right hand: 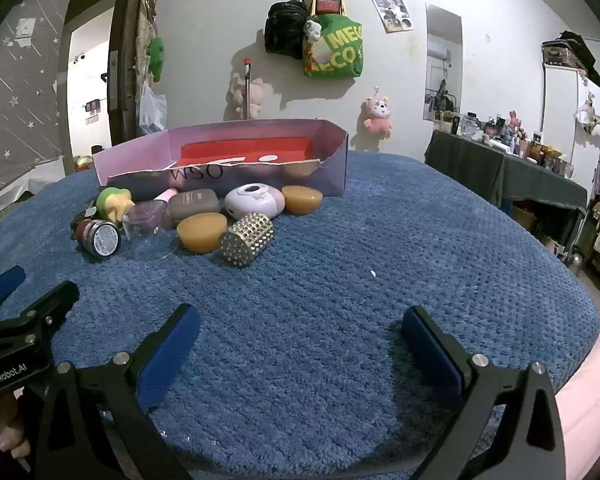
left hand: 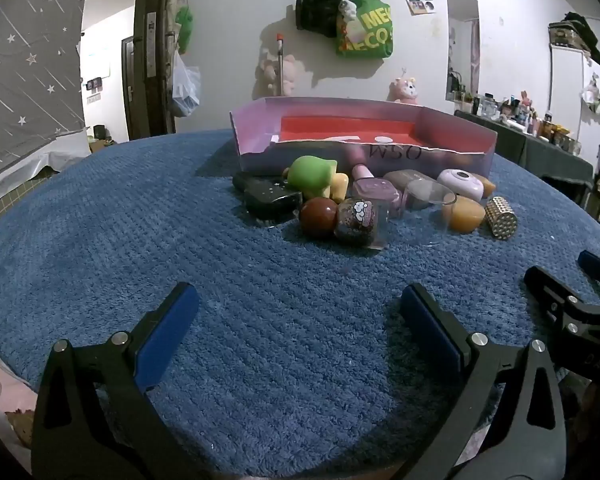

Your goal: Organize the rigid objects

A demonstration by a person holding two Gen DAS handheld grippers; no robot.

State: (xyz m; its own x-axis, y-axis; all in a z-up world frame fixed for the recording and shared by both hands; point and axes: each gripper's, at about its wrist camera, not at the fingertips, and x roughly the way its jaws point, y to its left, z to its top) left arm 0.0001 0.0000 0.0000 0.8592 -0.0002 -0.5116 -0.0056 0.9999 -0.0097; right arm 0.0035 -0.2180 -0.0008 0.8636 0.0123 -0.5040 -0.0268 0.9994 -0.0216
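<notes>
Left gripper [left hand: 300, 312]: your jaws stand wide apart and hold nothing; they hover low over the blue mat [left hand: 180, 240], well short of the pile.

Right gripper [right hand: 300, 336]: same state, spread wide and empty, beside your left one.

Task things: a heap of small rigid objects lies on the mat, pressed up against the front wall of the pink box [left hand: 452, 124]. None of them is inside it yet.

Box contents: red liner; a couple of pale shapes on it, too small to name.

Pile, seen from your left: brown ball [left hand: 318, 216] and patterned jar [left hand: 356, 222] nearest, green toy [left hand: 310, 174] and black case [left hand: 270, 198] behind.

Pile, seen from your right: studded cylinder [right hand: 247, 240] at the near edge, orange half-dome [right hand: 202, 232] just beside it, clear cup [right hand: 148, 220] further left.

Key relation: the pile lies straight ahead of your left gripper, but ahead and to the left of your right one.

Cylinder axis: it lies on its side, its length running from near-left to far-right across your right gripper's line.

Nearer arm: your right, for the cylinder; your left, for ball and jar. A judgement only.

Next move, judged: turn your wrist so the fingers close across the cylinder's width.

Risk: round pieces may roll on the pile.
</notes>
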